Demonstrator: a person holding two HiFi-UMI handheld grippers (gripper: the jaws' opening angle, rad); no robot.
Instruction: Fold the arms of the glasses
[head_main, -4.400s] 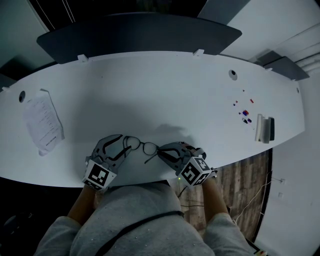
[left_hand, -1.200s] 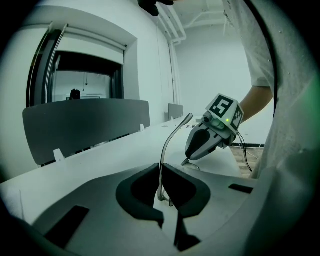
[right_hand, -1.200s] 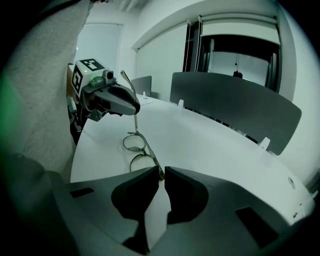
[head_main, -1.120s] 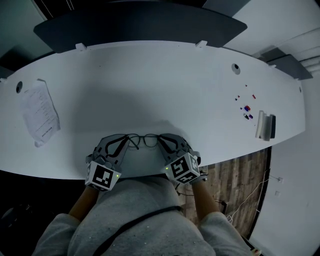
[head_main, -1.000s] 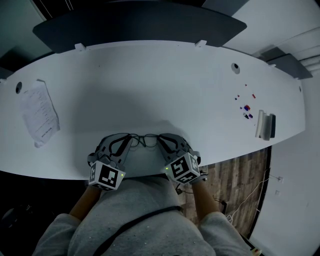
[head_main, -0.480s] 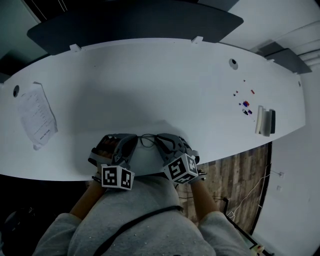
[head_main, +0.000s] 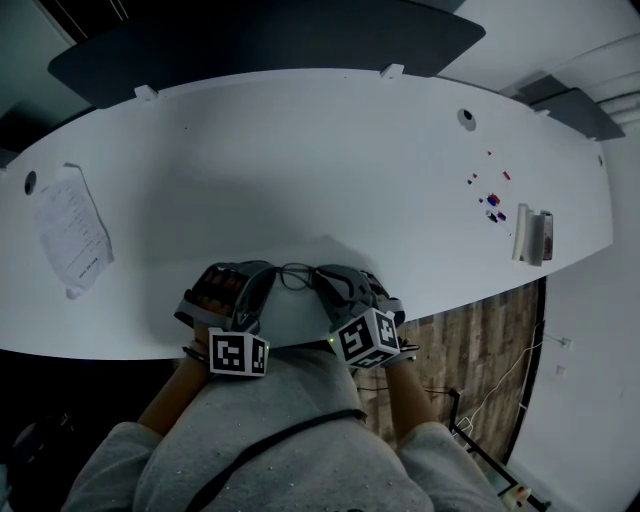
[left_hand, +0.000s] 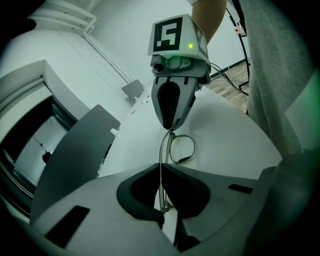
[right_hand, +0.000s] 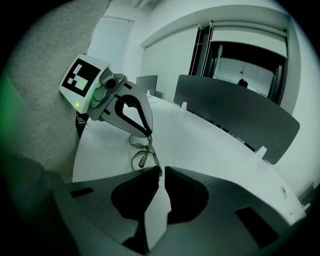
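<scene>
While both grippers point down and inward at the near edge of the curved white table (head_main: 300, 150), the thin wire-framed glasses (head_main: 293, 276) sit right between them: left gripper (head_main: 268, 273), tipped on its side, clamps one arm, right gripper (head_main: 318, 276) pinches the opposite end.

My left gripper (head_main: 268, 280) now sits rolled over, closer to my right gripper (head_main: 320, 277), with the arm of the glasses (head_main: 293, 273) swung inward.

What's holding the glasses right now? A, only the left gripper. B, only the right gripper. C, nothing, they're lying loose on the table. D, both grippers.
D: the left gripper has its jaws shut on one end of the glasses, and the right gripper pinches the other end.
</scene>
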